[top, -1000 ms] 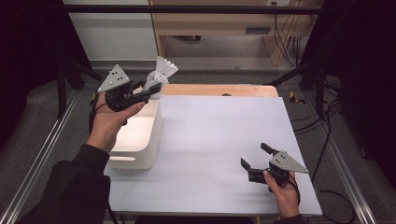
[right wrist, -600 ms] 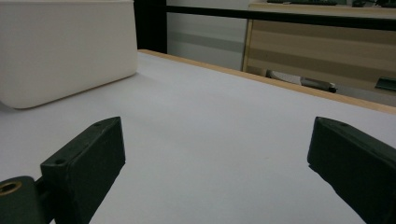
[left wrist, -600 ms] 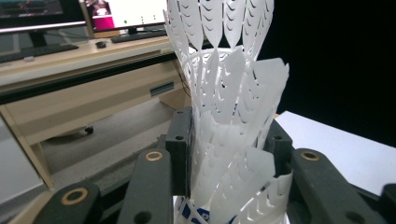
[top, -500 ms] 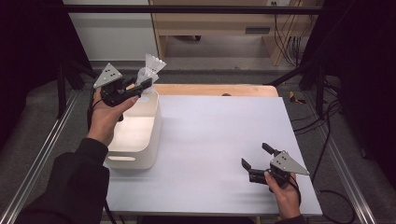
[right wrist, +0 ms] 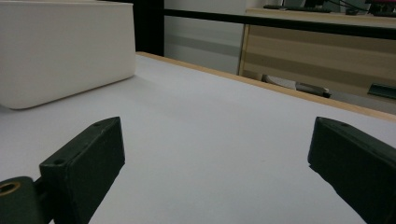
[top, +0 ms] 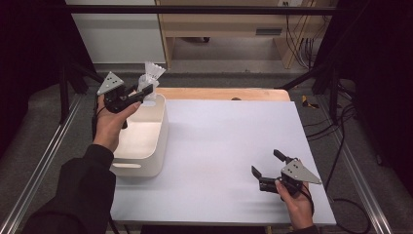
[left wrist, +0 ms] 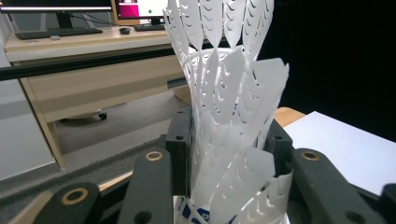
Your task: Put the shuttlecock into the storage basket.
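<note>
A white plastic shuttlecock (top: 149,79) is held up over the far left corner of the white bin (top: 158,141), skirt pointing up and away. My left gripper (top: 138,93) is shut on it. In the left gripper view the shuttlecock (left wrist: 231,107) rises between the two black jaws, which press its lower skirt from both sides. My right gripper (top: 265,167) rests low at the table's near right, open, with nothing between its jaws. The right gripper view looks across the bare table (right wrist: 210,135) toward the bin (right wrist: 60,49).
The white rectangular bin stands at the table's left side. A wooden strip (top: 219,93) edges the table's far side. Beyond it stand a wooden desk (top: 234,24) and cables (top: 302,34). Metal rails (top: 44,161) run along both sides.
My left gripper has carried the shuttlecock leftward and away from me, from above the bin's far end toward its far left corner. The right gripper has stayed where it was.
</note>
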Tool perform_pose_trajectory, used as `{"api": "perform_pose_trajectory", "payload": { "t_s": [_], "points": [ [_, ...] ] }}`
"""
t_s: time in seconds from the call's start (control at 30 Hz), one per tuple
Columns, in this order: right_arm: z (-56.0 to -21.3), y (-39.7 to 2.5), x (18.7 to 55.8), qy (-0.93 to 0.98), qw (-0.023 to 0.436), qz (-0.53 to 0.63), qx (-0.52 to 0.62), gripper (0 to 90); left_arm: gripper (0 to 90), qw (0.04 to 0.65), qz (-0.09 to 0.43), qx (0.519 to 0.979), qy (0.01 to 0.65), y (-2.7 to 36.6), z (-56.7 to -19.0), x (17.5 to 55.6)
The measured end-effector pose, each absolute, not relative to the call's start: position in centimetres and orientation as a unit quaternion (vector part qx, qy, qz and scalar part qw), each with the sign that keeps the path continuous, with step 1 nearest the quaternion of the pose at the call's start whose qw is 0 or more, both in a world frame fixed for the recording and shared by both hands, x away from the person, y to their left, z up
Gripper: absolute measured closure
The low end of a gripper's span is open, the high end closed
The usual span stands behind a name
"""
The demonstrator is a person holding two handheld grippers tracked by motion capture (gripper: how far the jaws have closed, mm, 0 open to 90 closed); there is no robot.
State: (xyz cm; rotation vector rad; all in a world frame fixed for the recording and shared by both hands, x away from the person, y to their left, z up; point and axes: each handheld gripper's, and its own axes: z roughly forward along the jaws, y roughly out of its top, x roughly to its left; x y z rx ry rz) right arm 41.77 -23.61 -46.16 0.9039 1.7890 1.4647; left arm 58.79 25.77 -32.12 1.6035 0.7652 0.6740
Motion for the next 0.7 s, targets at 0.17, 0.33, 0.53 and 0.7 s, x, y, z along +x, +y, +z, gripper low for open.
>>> {"api": "perform_pose_trajectory", "payload": {
  "t_s": [0.17,0.33,0.53,0.7],
  "points": [
    [-46.1,-23.6,41.7,0.681,0.325,0.559,0.343,3.5,63.5,0.58,0.286,0.688,0.33,25.6,-32.6,59.1],
    [-46.1,-23.6,41.7,0.681,0.325,0.559,0.342,3.5,63.5,0.585,0.283,0.684,0.333,25.5,-32.7,59.4],
    [-46.2,-23.7,41.7,0.678,0.328,0.561,0.343,3.5,63.5,0.587,0.28,0.682,0.335,25.4,-32.9,59.6],
    [-46.2,-23.6,41.7,0.676,0.332,0.562,0.342,3.6,63.5,0.591,0.274,0.68,0.337,25.6,-33.2,59.6]
  ]
}}
